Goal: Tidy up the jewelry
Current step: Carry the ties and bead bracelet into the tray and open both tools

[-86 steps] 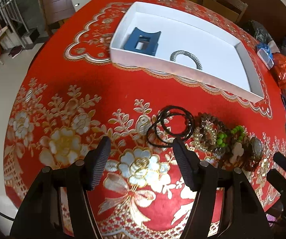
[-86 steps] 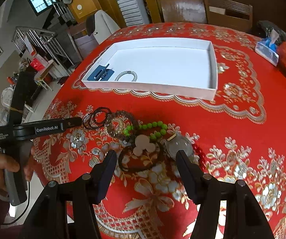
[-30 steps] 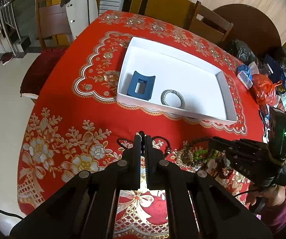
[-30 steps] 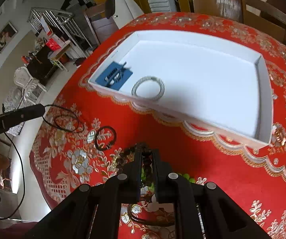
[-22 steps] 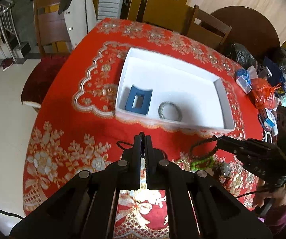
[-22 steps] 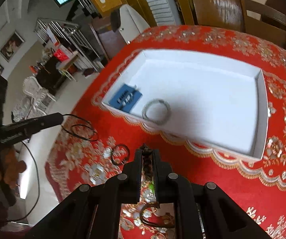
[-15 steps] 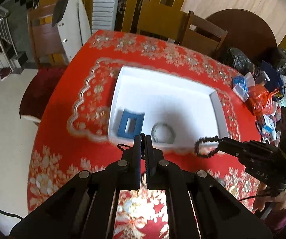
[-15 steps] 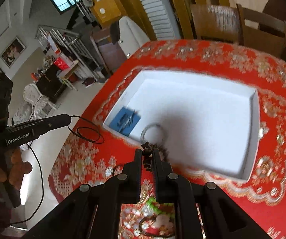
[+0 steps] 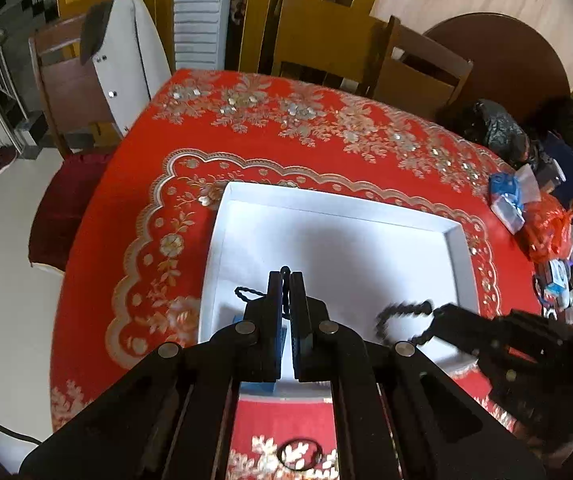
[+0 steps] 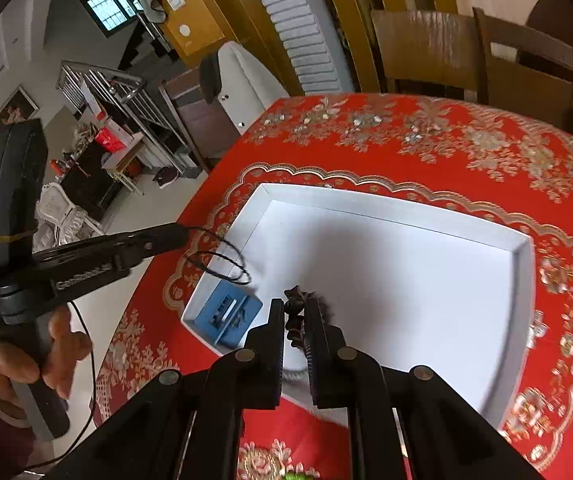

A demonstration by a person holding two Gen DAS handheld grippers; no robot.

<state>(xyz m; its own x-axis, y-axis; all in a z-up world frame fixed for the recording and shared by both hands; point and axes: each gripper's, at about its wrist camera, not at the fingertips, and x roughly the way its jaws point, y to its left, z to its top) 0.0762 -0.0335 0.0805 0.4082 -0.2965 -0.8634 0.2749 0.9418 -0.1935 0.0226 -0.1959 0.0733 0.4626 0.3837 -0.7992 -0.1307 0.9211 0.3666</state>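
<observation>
A white tray (image 9: 460, 256) lies on the red tablecloth; it also shows in the right wrist view (image 10: 524, 276). A blue holder (image 10: 228, 317) lies in its near left corner. My left gripper (image 9: 285, 276) is shut on a thin black cord bracelet (image 9: 246, 293), whose loops (image 10: 222, 262) hang over the tray's left edge. My right gripper (image 10: 295, 306) is shut on a dark beaded bracelet (image 10: 293, 316), which dangles (image 9: 402, 314) above the tray's near part. A silver bangle is mostly hidden behind my right fingers.
A black ring bracelet (image 9: 300, 454) lies on the tablecloth (image 9: 134, 208) in front of the tray. Green beads (image 10: 296, 477) peek at the bottom edge. Wooden chairs (image 9: 418, 68) stand behind the table. Bags and clutter (image 9: 542, 216) sit at the right edge.
Both grippers closed on bracelets from the pile, lifted them, and moved forward until they hang over the tray. The jewelry pile has dropped out of view below.
</observation>
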